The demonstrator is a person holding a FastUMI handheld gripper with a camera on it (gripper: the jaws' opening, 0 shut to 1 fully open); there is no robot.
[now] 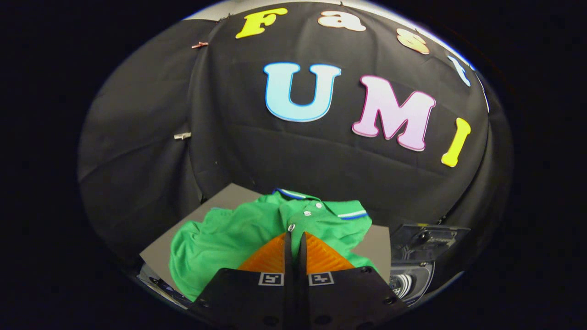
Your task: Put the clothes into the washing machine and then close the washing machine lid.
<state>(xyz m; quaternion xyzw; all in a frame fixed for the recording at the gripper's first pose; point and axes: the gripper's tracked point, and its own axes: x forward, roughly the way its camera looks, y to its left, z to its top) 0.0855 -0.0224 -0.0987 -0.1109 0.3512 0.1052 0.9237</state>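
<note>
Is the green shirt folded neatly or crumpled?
Crumpled: the green shirt lies bunched, collar up, on a grey surface. The gripper is shut on its placket.

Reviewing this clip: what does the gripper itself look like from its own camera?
The gripper has two wedge-shaped fingers with ribbed pads, tapering to narrow tips. Each sits on a broad black mount with round screw holes. A small square black-and-white marker sits on each mount near the centre.

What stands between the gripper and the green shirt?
Nothing visible does. The gripper has its fingers closed together with a fold of the green polo shirt pinched between them near the buttons. The shirt lies on a grey surface.
</note>
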